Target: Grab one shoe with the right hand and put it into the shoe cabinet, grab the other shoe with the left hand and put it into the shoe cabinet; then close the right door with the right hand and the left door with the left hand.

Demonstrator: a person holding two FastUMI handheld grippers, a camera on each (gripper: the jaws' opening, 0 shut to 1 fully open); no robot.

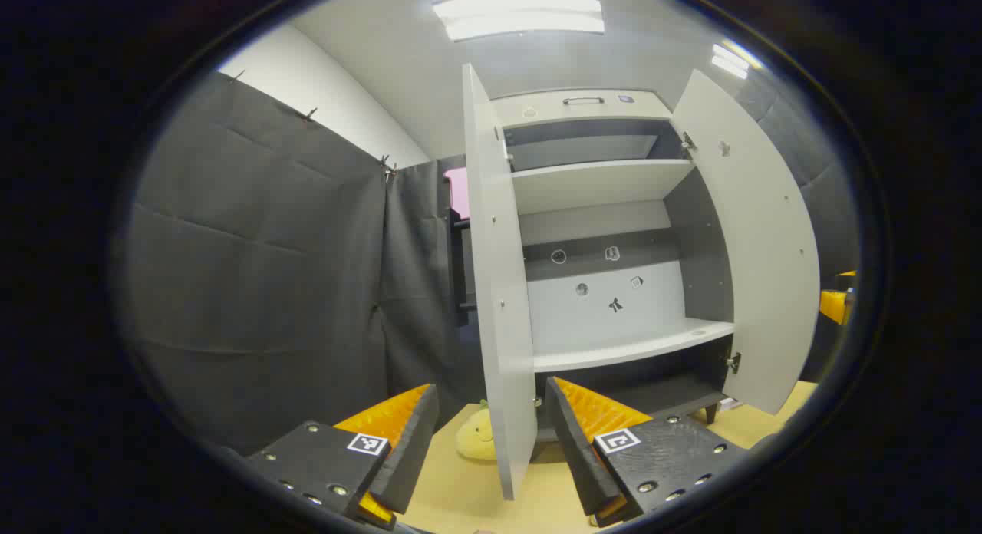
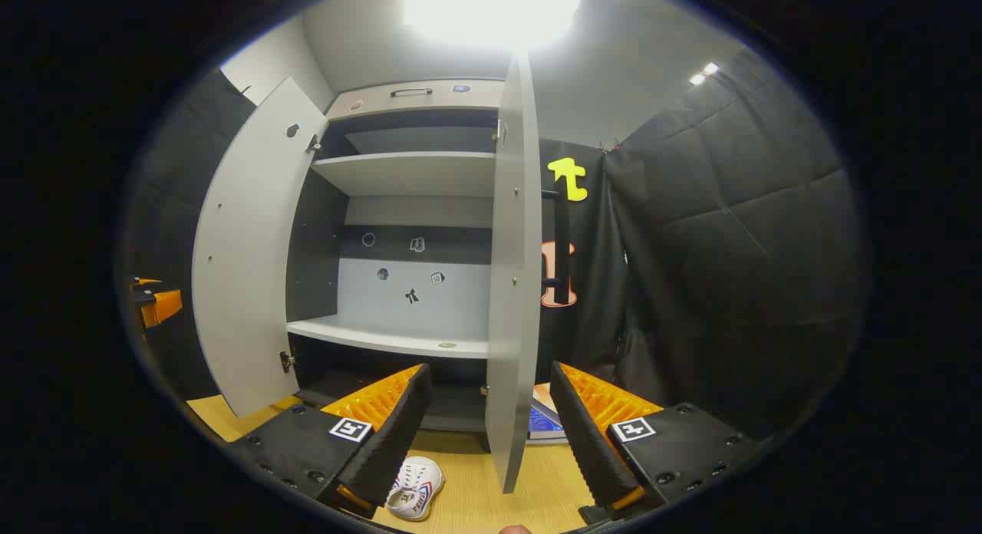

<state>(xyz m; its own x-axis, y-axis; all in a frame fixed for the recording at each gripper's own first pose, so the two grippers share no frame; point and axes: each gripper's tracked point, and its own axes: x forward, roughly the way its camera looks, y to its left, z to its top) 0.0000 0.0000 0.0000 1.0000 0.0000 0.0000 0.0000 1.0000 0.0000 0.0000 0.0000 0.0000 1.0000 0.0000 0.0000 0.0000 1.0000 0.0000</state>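
Right tongs (image 2: 487, 434) spread empty above white shoe (image 2: 415, 497) on floor (image 2: 468, 503), left tongs (image 1: 491, 442) likewise released, cabinet (image 2: 406, 173) doors open.

perhaps no legible text anywhere

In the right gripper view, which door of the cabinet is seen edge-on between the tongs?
It is the right door, standing edge-on between the right tongs. The left door, by contrast, shows its broad inner face and swings out to the side of the shoe cabinet.

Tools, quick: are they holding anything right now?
Left tool: open, holding nothing.
Right tool: open, holding nothing.
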